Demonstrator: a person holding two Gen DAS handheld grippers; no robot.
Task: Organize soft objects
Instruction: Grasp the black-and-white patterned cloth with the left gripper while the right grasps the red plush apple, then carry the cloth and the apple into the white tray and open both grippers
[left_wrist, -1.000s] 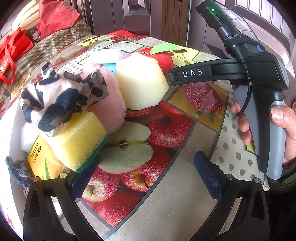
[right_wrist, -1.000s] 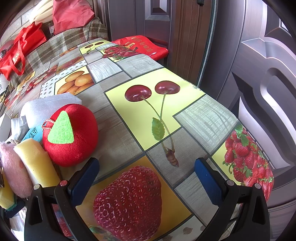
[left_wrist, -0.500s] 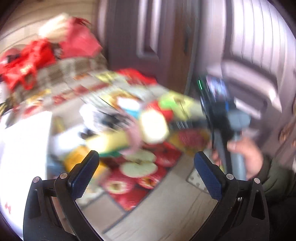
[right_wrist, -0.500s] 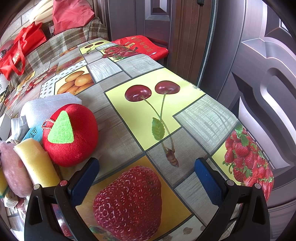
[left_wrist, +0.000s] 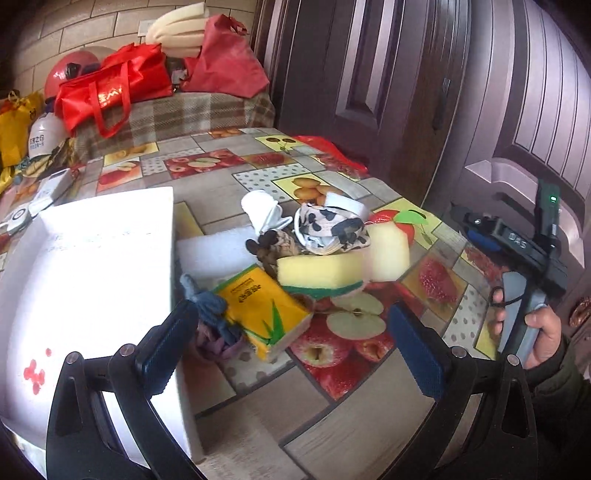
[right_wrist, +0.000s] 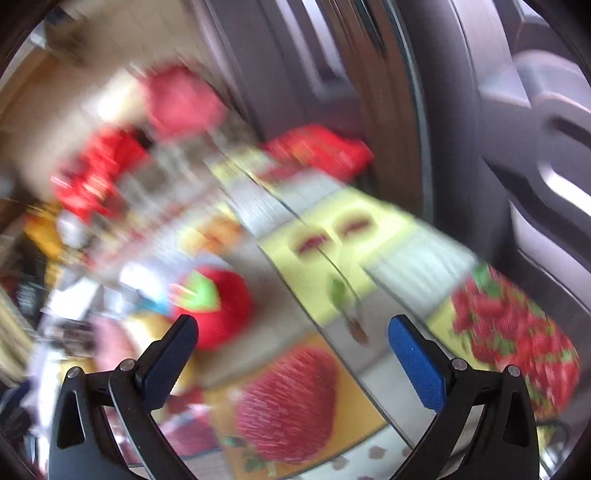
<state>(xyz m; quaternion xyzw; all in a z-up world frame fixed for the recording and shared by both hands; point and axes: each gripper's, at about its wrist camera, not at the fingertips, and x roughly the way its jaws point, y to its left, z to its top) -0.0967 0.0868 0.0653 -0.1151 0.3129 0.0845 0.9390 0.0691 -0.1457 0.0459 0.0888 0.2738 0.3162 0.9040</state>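
Observation:
In the left wrist view a heap of soft things lies on the fruit-print tablecloth (left_wrist: 373, 373): a yellow-green sponge (left_wrist: 319, 273), a pale foam block (left_wrist: 388, 251), a black-and-white spotted cloth (left_wrist: 332, 229), a yellow tissue pack (left_wrist: 266, 306), a blue-grey knitted piece (left_wrist: 210, 314) and white foam (left_wrist: 218, 251). A white box (left_wrist: 88, 280) stands to the left of the heap. My left gripper (left_wrist: 291, 347) is open and empty, held back above the table's near edge. My right gripper (right_wrist: 295, 362) is open and empty; its view is blurred, with a red plush apple (right_wrist: 221, 306) ahead on the left.
The right hand-held gripper (left_wrist: 532, 266) shows at the right edge of the left wrist view. Red bags (left_wrist: 110, 92) and a plaid-covered surface (left_wrist: 177, 114) lie beyond the table. Dark doors (left_wrist: 406, 92) stand close behind the table's right side.
My left gripper has pulled back and up from the heap, so the white box and the whole pile now show. My right gripper, still before, is now moving and its view is blurred.

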